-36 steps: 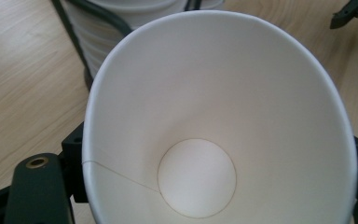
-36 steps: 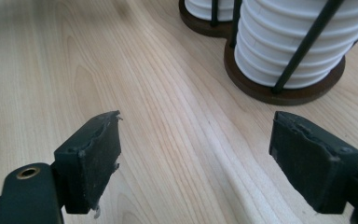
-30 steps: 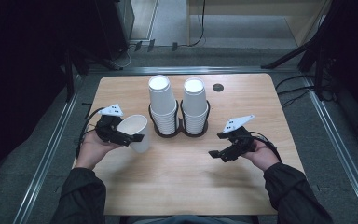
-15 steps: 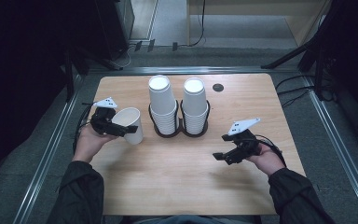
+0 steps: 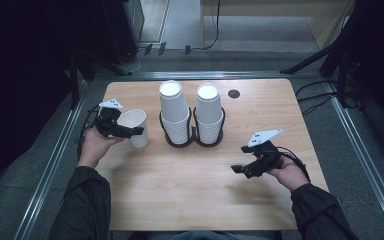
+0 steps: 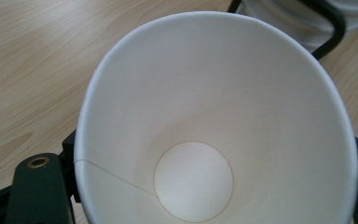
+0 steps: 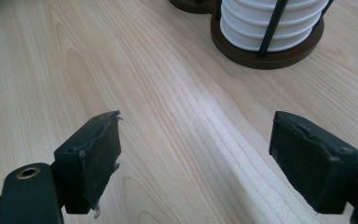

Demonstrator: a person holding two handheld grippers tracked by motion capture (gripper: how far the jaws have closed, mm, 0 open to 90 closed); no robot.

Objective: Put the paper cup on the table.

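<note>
The cup in your left gripper is matt white paper, smooth inside, with a thin seam line. The table is light wood with fine grain and a soft satin finish. The pads of your right gripper look like black rubber, rough and worn at the edges. The holder's base is dark brown wood, with thin black metal rods.

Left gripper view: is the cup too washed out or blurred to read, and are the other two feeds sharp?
Left gripper view: the cup is bright but not blown out; its seam and base ring read clearly, with the wood behind slightly soft. Right gripper view: the tongs and table grain are sharp, with a pale glare band down the wood. High view: table evenly lit, surroundings dark, faint shadows under the hands.
</note>
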